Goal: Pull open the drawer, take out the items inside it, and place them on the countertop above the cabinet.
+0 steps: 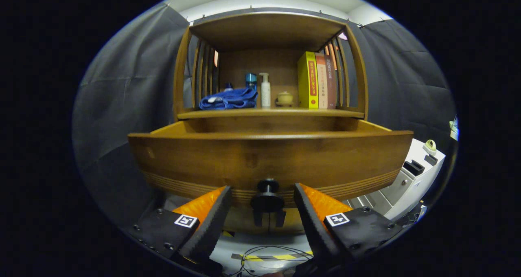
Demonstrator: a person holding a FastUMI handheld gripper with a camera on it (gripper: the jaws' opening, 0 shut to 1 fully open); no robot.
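Drawer [268,157] out toward parted tongs [262,197]

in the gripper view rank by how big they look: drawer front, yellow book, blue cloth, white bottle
1. drawer front, by far, though it is nearest the camera
2. yellow book
3. blue cloth, close to the book, so unsure
4. white bottle

The hand-held gripper is open, fingers either side of the knob.

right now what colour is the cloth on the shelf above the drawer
Blue; the cloth shows in the gripper view.
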